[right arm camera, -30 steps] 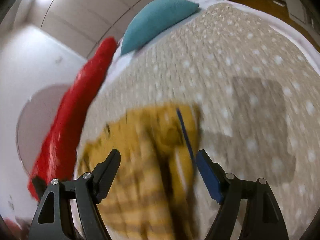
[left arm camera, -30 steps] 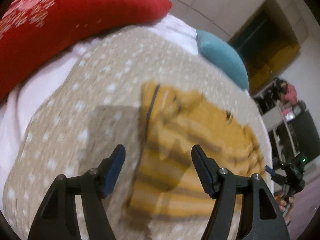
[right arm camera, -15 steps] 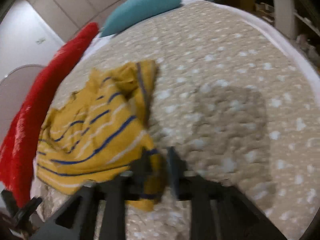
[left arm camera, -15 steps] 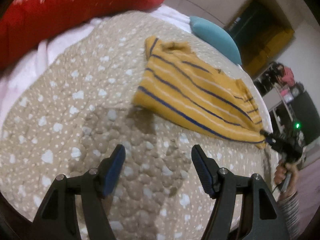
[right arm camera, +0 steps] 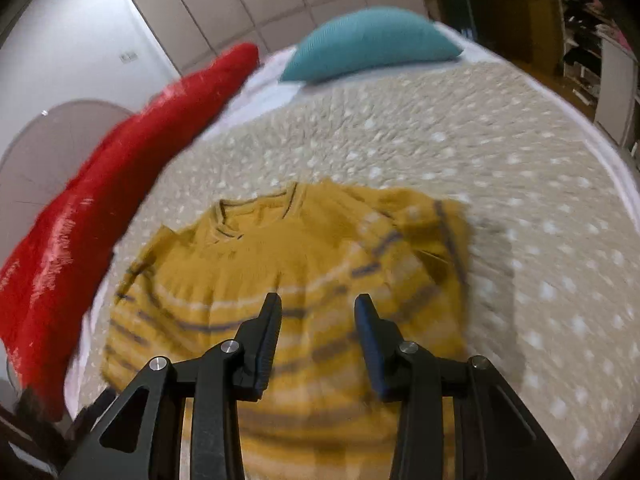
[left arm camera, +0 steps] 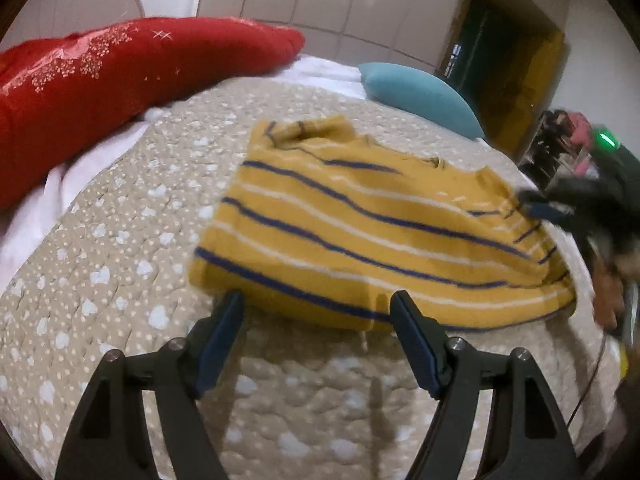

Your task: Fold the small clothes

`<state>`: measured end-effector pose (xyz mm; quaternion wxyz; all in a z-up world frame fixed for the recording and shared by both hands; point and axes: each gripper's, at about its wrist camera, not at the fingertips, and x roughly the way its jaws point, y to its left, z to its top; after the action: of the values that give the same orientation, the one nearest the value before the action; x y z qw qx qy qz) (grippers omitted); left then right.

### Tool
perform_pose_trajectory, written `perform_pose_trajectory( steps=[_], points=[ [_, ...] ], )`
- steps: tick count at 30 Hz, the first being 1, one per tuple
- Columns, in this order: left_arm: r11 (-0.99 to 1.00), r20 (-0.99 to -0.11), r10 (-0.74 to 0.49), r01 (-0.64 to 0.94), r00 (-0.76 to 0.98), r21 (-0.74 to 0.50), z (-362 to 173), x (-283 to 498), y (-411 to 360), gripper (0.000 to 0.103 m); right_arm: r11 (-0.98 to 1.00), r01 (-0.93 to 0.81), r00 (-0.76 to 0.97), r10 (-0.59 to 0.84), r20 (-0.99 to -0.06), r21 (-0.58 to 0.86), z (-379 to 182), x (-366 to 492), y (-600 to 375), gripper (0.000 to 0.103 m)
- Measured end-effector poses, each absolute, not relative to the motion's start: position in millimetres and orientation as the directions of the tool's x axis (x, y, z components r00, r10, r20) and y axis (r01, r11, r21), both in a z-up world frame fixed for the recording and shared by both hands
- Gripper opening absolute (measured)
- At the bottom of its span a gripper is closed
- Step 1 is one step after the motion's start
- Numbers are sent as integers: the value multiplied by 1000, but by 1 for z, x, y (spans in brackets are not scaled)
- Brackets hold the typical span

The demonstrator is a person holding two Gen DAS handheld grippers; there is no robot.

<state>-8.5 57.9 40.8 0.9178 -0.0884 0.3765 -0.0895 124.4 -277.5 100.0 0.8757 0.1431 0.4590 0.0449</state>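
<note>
Just dotted beige quilt (left arm camera: 120,264), bedrm.

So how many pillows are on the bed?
2. The long red pillow lies along the far left side of the bed, and the teal pillow sits at the far end beyond the yellow striped shirt. Others could be out of view.

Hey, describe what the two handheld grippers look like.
Both match. The left gripper and right gripper have black triangular cut-out frames, silver pivot screws and flat blue pads on the fingers. A green light glows on the right one's body.
</note>
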Motion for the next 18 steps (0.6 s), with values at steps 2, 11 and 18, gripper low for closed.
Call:
perform_pose_trajectory(
  steps=[2,11,18],
  points=[
    [959,-673,-266,118,690,-259,32,-9,65,75,967,85,538,157,-828,239,82,158,-265,42],
    [902,-606,-375,123,701,-415,42,-12,105,75,988,146,505,-35,-862,45,80,206,-233,53],
    [867,-577,-349,21,738,-497,48,-20,154,77,981,-153,542,187,-819,122,108,181,-119,53]
  ],
)
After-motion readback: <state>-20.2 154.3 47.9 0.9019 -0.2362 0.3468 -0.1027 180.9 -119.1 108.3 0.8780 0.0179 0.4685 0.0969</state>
